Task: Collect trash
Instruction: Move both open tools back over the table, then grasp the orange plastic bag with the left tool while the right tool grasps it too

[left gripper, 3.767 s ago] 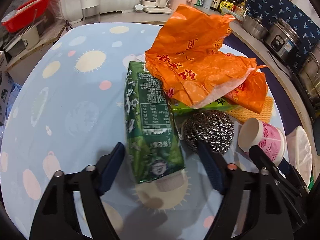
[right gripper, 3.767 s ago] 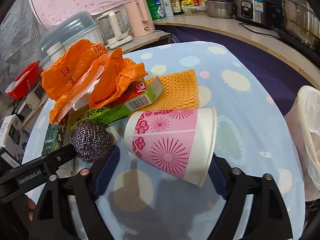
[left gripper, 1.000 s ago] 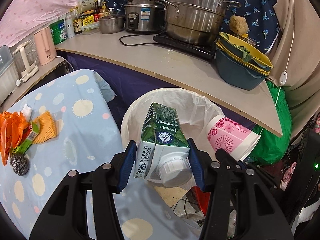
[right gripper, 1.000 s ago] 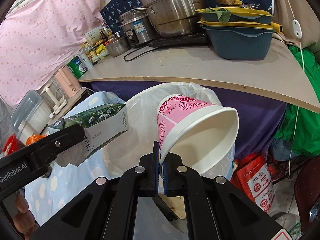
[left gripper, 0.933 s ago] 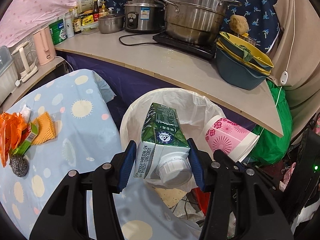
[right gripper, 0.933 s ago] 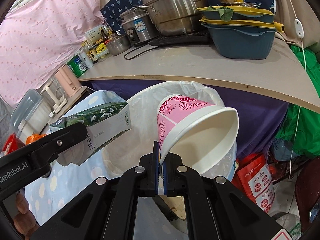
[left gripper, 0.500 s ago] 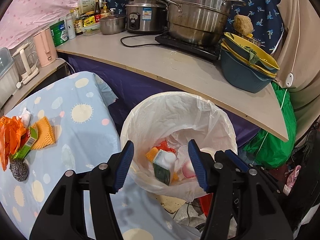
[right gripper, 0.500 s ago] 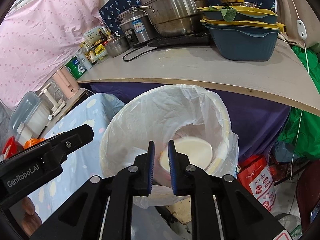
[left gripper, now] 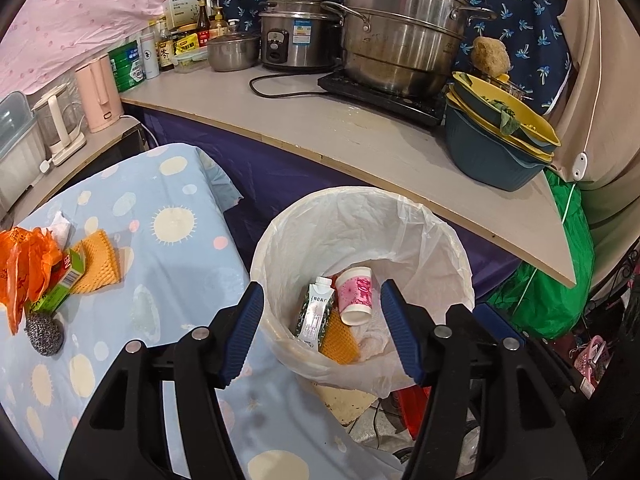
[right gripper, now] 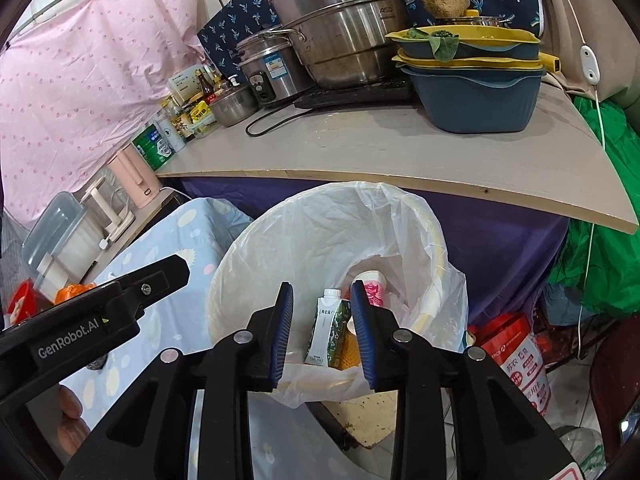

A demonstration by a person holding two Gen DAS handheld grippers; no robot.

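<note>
we see blue spotted tablecloth [left gripper: 168, 264], lined bin [left gripper: 360, 216] below grey counter [left gripper: 360, 136]. left gripper [left gripper: 322, 334] wide apart, empty; right gripper [right gripper: 322, 338] opening, empty.

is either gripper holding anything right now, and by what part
Nothing is held. The left gripper is open and empty; the right gripper is opening with nothing between its fingers. The carton and pink cup lie in the bin.
</note>
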